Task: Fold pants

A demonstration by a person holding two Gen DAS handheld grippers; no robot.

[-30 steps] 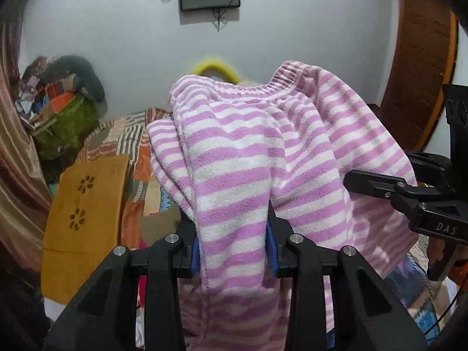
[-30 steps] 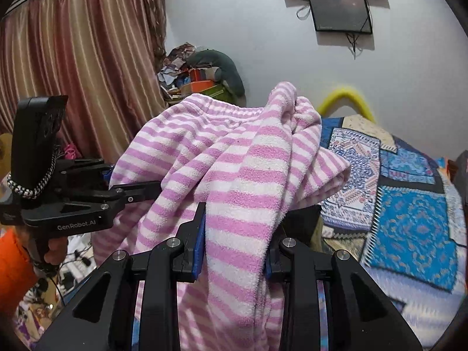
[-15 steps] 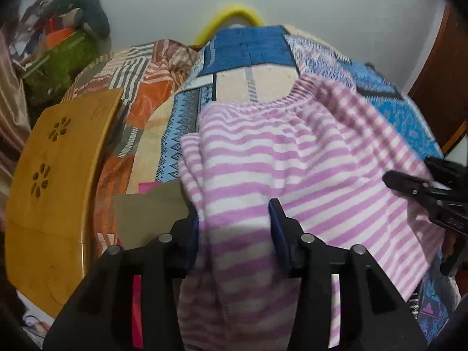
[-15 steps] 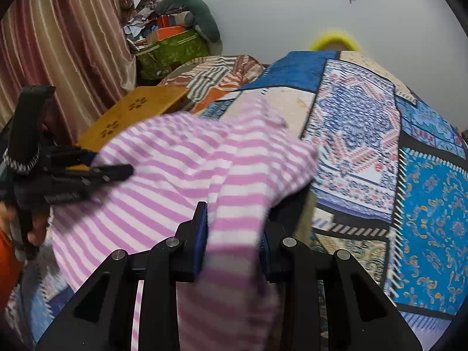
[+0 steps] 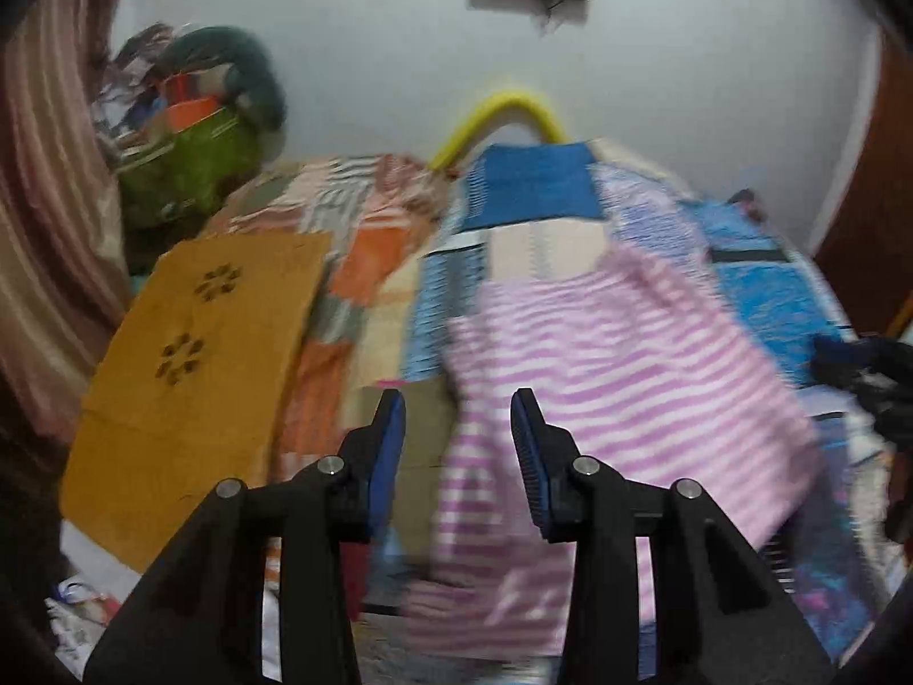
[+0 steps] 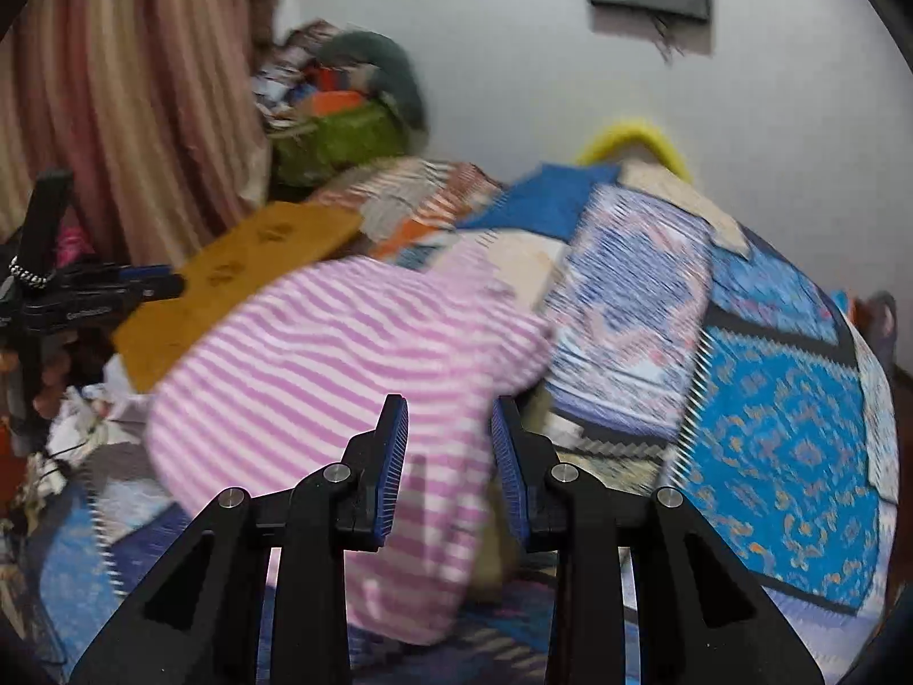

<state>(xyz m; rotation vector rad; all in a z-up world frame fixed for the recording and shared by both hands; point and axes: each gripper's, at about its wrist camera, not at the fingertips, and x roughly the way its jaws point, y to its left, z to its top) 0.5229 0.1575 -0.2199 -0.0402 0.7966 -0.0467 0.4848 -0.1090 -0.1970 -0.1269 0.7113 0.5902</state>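
Left wrist: left gripper [image 5: 458,419] spread, gripping nothing. Pink-and-white striped fleece pants [image 5: 599,399] lie on patchwork bedspread [image 5: 764,291]. Right gripper [image 6: 449,425] likewise spread.

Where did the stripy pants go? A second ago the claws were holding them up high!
Both claws let go. The left claw and right claw were pinching the pants in the air, swung them down, and now stand open with the pants lying on the patterned bedspread. The yellow board stayed put.

Both are let go: left gripper [image 5: 458,419] and right gripper [image 6: 448,424] have their fingers spread apart, gripping nothing.
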